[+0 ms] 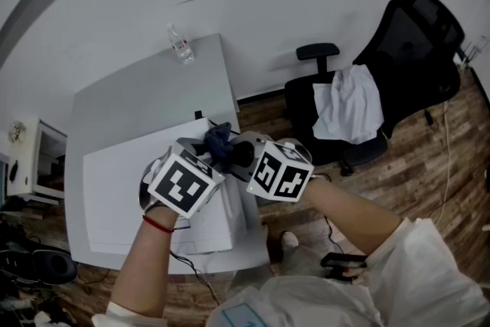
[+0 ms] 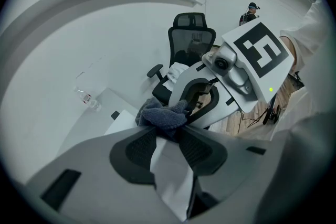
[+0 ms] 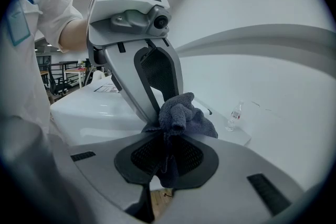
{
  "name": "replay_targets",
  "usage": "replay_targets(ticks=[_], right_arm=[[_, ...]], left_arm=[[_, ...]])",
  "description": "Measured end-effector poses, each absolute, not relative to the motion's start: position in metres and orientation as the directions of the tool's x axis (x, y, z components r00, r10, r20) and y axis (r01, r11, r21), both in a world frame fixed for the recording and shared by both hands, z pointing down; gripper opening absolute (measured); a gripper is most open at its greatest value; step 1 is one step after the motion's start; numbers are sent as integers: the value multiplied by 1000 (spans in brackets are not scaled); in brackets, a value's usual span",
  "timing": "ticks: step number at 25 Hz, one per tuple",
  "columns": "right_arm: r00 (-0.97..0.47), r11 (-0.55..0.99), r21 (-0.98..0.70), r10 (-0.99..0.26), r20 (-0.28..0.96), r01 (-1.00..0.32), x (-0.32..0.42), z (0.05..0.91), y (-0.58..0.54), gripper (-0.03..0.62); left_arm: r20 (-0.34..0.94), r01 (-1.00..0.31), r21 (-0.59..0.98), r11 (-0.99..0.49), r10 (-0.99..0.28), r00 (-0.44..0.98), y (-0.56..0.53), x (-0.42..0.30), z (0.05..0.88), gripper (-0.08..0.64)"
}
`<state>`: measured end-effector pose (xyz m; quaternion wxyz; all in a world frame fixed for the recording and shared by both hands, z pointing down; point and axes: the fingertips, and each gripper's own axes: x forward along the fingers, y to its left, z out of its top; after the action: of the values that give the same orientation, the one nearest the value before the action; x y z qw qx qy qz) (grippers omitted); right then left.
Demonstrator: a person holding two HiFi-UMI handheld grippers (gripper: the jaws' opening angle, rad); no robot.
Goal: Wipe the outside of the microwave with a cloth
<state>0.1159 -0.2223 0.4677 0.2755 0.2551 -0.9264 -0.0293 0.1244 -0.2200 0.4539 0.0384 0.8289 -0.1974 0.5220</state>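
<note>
right gripper (image 3: 167, 136): clenched on grey cloth (image 3: 181, 113), over far right edge of microwave (image 1: 214, 226) | left gripper (image 2: 168, 136): jaws apart, nosing the cloth | risk: left tugging could yank cloth free

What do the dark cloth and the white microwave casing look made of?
The dark blue-grey cloth looks like soft terry or microfibre: fuzzy nap, limp folds. The white box-shaped microwave looks like smooth painted metal or plastic, I cannot tell which: flat, even, faintly glossy surface.
</note>
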Motion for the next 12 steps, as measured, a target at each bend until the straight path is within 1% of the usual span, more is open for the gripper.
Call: replay_targets(ticks=[12], right_arm=[[-704,864,199,-494,509,-463,122,470,-248,69]], left_arm=[[889,-350,-128,-928,-263,373,-239,131,454,117]])
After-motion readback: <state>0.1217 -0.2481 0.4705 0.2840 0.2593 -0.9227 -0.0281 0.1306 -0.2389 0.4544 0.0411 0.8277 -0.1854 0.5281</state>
